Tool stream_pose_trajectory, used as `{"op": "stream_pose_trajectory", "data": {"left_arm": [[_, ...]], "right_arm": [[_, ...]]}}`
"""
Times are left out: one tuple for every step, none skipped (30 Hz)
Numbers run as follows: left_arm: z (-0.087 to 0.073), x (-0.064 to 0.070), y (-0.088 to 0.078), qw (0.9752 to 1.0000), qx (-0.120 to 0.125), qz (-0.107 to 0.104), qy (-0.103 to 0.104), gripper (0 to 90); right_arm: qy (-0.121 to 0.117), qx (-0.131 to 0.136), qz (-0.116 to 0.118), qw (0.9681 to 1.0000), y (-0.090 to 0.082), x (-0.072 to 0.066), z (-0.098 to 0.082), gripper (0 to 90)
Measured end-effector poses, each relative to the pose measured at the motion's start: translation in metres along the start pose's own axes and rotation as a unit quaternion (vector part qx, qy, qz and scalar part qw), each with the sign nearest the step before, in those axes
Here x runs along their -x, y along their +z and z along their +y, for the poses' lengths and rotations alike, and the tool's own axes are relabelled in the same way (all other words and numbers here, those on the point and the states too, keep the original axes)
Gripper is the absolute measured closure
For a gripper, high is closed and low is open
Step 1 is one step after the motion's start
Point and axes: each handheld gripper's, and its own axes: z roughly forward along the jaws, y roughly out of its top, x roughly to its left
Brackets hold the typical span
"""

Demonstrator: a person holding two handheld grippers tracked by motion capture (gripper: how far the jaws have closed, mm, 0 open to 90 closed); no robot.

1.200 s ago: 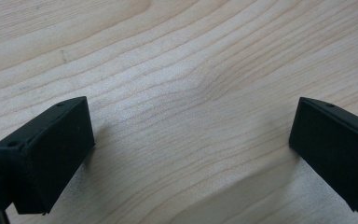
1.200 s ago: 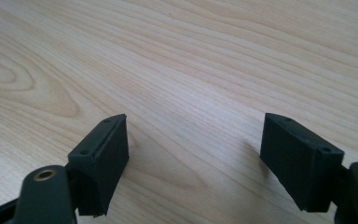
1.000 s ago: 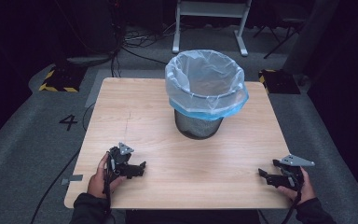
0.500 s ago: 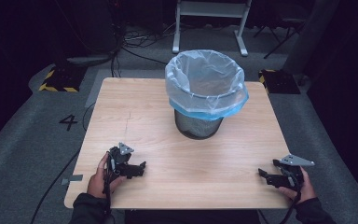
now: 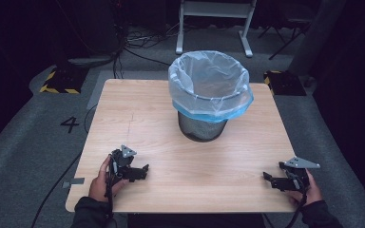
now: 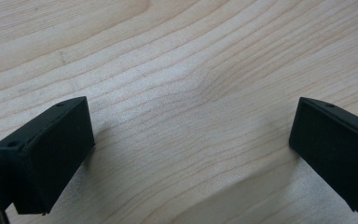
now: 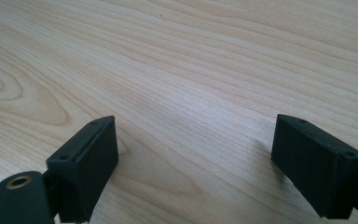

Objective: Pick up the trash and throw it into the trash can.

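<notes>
While both hands rest low on the pale, wavy-grained wooden table [image 5: 138,118], the left gripper [image 5: 140,172] and right gripper [image 5: 270,179] keep their blocky matte-black jaws spread wide over bare wood, the right pair having just widened. Well apart from both, a round dark mesh bin [image 5: 203,128] stands toward the far edge, lined with a crinkled translucent bluish bag [image 5: 209,80].

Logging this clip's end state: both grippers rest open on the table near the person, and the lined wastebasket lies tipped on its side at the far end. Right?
Not quite. In the high view the wastebasket stands upright, its liner folded over the rim. The left gripper and right gripper do rest open on the table.
</notes>
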Motion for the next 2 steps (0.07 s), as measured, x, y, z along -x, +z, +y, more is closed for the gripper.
{"op": "stream_pose_trajectory", "data": {"left_arm": [[0.0000, 0.0000, 0.0000, 1.0000, 0.000, 0.000, 0.000, 0.0], [0.0000, 0.0001, 0.0000, 1.0000, 0.000, 0.000, -0.001, 0.0]], "right_arm": [[0.000, 0.000, 0.000, 1.0000, 0.0000, 0.0000, 0.0000, 14.5], [0.000, 0.000, 0.000, 1.0000, 0.0000, 0.0000, 0.0000, 14.5]]}}
